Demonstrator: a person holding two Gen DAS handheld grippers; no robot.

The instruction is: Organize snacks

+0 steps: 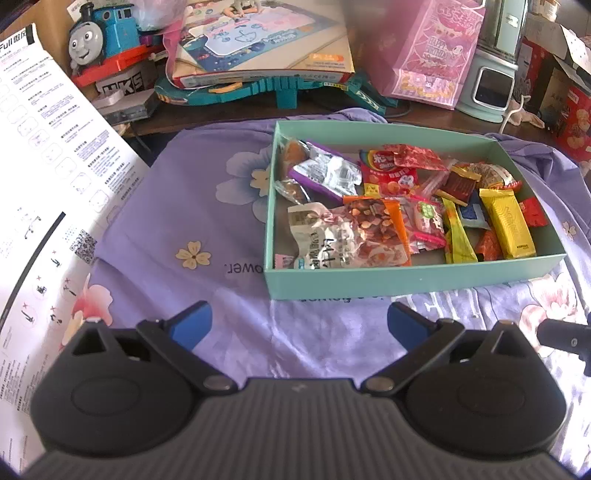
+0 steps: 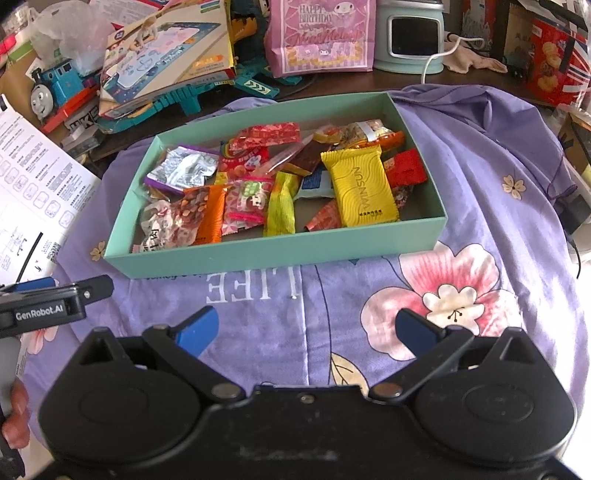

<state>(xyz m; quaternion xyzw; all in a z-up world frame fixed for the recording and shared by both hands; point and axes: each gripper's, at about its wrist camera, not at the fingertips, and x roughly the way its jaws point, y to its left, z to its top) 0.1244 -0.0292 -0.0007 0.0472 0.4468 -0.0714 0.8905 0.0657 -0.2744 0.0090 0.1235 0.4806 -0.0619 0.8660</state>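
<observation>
A shallow teal box [image 1: 406, 282] [image 2: 280, 251] sits on a purple flowered cloth [image 1: 221, 206] [image 2: 480, 184] and holds several wrapped snacks. Among them are a yellow bar [image 1: 508, 223] [image 2: 360, 190], a nut pack with an orange edge [image 1: 373, 230] [image 2: 199, 218], a silver and purple pack [image 1: 328, 171] [image 2: 183, 168] and a red candy bag [image 1: 389, 177]. My left gripper [image 1: 299, 325] is open over bare cloth in front of the box, holding nothing. My right gripper [image 2: 306, 330] is also open and empty, short of the box's near wall. The left gripper's body [image 2: 48, 299] shows at the right wrist view's left edge.
A printed white sheet [image 1: 44, 166] [image 2: 33, 177] lies left of the cloth. Behind the box are a blue toy train [image 1: 99, 37] [image 2: 55, 88], a flat game box [image 1: 266, 40] [image 2: 166, 51], a pink gift bag [image 1: 432, 51] [image 2: 321, 33] and a pale green appliance [image 1: 495, 74] [image 2: 410, 37]. A hand [image 2: 16, 417] shows lower left.
</observation>
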